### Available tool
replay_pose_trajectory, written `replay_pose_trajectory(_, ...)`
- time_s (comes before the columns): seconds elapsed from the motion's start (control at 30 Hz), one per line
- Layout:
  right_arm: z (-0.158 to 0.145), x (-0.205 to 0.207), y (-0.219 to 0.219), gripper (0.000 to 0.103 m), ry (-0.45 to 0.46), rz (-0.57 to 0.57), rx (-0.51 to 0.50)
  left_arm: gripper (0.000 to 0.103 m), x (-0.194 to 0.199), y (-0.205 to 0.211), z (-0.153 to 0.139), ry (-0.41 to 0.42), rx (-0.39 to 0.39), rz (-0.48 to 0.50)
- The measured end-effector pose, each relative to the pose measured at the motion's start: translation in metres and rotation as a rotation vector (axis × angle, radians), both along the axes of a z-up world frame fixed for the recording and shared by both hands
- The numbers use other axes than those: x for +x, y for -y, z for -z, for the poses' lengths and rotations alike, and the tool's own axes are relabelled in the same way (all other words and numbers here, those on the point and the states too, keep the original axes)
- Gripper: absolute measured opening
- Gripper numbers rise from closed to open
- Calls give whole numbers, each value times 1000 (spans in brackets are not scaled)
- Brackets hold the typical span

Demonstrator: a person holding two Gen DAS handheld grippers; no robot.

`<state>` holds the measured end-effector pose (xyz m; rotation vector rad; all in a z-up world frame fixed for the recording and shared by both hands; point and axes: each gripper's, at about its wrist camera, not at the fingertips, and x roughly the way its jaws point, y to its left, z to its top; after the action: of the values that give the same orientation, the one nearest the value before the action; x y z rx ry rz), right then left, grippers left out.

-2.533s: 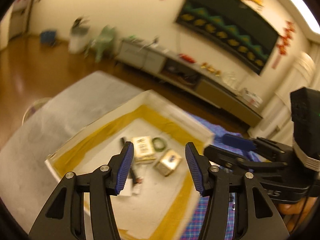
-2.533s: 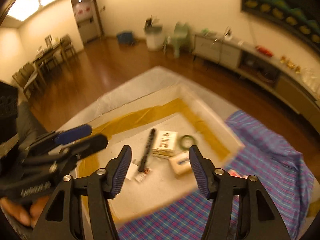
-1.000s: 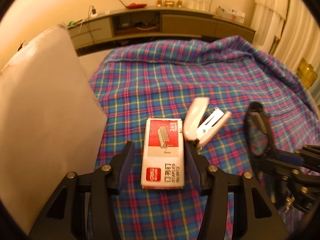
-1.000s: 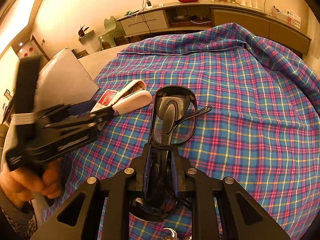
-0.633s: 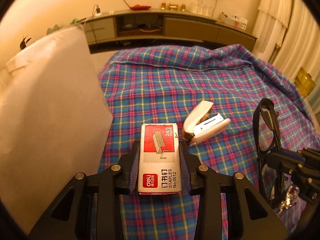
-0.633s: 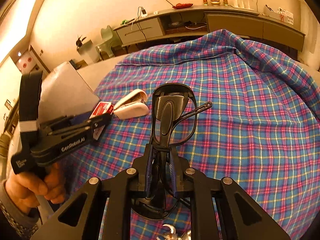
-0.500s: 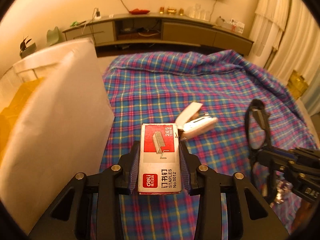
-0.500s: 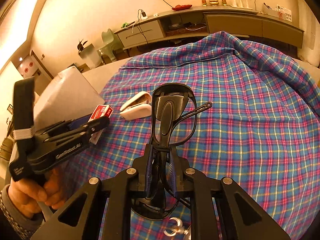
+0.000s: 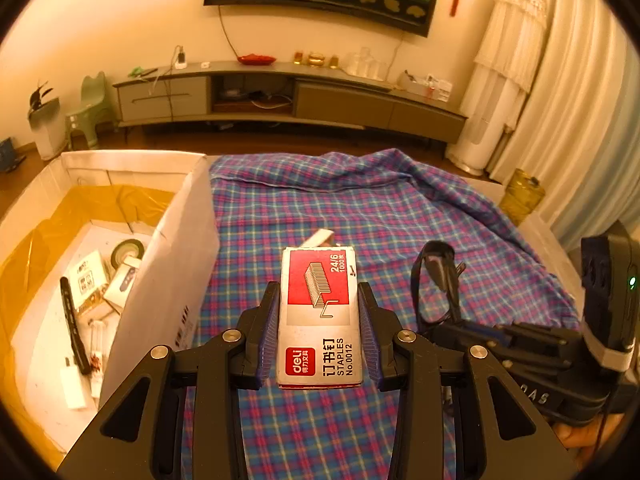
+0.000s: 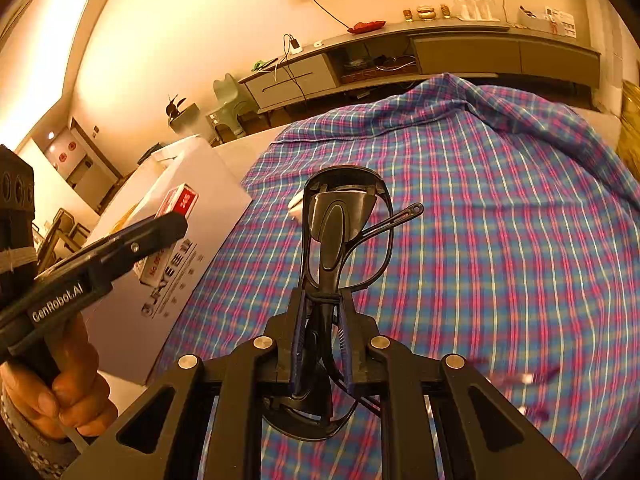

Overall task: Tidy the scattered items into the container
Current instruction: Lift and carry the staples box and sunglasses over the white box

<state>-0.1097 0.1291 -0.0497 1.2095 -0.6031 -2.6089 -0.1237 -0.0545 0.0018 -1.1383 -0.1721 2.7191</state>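
My left gripper (image 9: 319, 308) is shut on a red and white staples box (image 9: 320, 316), held above the plaid cloth (image 9: 360, 216) beside the white cardboard box (image 9: 168, 264). The staples box also shows in the right wrist view (image 10: 176, 204). My right gripper (image 10: 320, 320) is shut on black glasses (image 10: 340, 224), lifted over the cloth (image 10: 500, 240); the glasses also show in the left wrist view (image 9: 436, 276). A white stapler (image 9: 320, 237) lies on the cloth, mostly hidden behind the staples box.
The cardboard box (image 10: 180, 240) holds a green tape roll (image 9: 127, 250), small boxes (image 9: 86, 280) and a black pen (image 9: 72, 320). A low cabinet (image 9: 288, 96) runs along the far wall. Curtains (image 9: 580, 100) hang at right.
Both grippers have risen higher with their items. The left gripper with the staples box has moved toward the cardboard box, whose inside now shows. The stapler is now mostly hidden.
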Motion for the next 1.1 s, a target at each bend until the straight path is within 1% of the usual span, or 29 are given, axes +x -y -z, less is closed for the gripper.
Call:
replay_pose_trajectory(0.17,-2,23,4,17,-1,12,-13,38,21,-5,-4,-3,21,28)
replay_pose_trajectory(0.33,-9,41,13,17,-7,17,-19,38,44,-7,-16,-17,69,47)
replay_pose_trajectory(0.6,-22,62,30,17,-20,4,1,38,75,-11,-33,-49,129,76)
replay_pose_trajectory(0.83,-40,72,41,17,-34,-2,34,38,86,-8,-41,-67,151,73)
replay_pose_trajectory(1.1,-63,73,63,17,-67,-30,59,38,95,11,-59,-113,183,46)
